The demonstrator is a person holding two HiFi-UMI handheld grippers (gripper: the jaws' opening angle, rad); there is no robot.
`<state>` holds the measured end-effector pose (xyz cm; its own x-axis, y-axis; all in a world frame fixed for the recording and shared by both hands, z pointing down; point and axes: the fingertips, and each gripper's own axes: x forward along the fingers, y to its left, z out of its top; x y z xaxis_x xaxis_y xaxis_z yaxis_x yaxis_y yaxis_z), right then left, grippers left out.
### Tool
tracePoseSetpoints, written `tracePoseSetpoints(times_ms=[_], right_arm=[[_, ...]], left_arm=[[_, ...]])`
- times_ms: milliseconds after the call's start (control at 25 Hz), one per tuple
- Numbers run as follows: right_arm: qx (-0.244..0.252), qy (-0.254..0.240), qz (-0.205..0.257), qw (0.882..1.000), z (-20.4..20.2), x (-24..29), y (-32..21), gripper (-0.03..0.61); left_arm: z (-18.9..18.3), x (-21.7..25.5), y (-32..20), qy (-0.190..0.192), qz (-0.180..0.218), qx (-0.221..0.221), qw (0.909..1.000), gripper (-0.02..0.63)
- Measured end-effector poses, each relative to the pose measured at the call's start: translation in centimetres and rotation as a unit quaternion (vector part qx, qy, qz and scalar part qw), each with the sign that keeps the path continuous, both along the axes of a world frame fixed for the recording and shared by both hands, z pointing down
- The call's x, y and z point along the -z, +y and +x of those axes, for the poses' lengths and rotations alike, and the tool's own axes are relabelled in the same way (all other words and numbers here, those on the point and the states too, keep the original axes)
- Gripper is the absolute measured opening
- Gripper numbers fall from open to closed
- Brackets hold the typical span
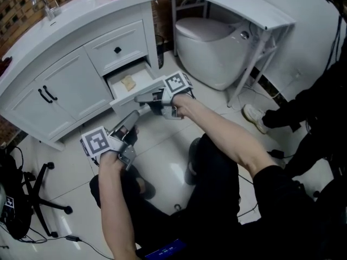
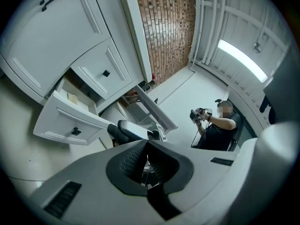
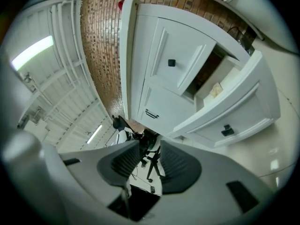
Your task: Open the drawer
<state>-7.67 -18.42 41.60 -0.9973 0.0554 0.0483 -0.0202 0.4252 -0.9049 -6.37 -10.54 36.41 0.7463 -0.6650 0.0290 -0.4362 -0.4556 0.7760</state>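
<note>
The lower drawer [image 1: 140, 76] stands pulled out of the white vanity [image 1: 65, 85]. Before the vanity, the right gripper [image 3: 149, 156] holds its jaws a narrow slit apart on nothing, while the left gripper [image 2: 146, 149] is pressed together, empty. Both gripper views show the drawer's black knob [image 3: 227, 130], which the head view does not.

Two hand-held grippers [image 1: 134, 119] [image 1: 140, 98], two drawers [image 1: 130, 37] [image 1: 115, 85], two knobs [image 1: 117, 50] [image 3: 227, 130], two door handles [image 1: 47, 93], one tan lump [image 1: 128, 83], one toilet [image 1: 211, 47], one tap [image 1: 43, 3] and one wheeled chair [image 1: 38, 196] show.
</note>
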Motion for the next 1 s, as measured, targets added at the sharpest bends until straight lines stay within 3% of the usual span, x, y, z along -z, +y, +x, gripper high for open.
tracePoseSetpoints(times_ms=[520, 1000], right_arm=[[0.03, -0.039, 0.038, 0.998, 1.9, 3.3, 8.3, 0.152], [0.049, -0.035, 0.056, 0.997, 3.4, 5.1, 12.7, 0.152]], left_arm=[[2.7, 0.0, 5.8, 0.02, 0.009, 0.007, 0.9997, -0.009], [3.0, 0.4, 8.9, 0.048, 0.004, 0.032, 0.9983, -0.009]])
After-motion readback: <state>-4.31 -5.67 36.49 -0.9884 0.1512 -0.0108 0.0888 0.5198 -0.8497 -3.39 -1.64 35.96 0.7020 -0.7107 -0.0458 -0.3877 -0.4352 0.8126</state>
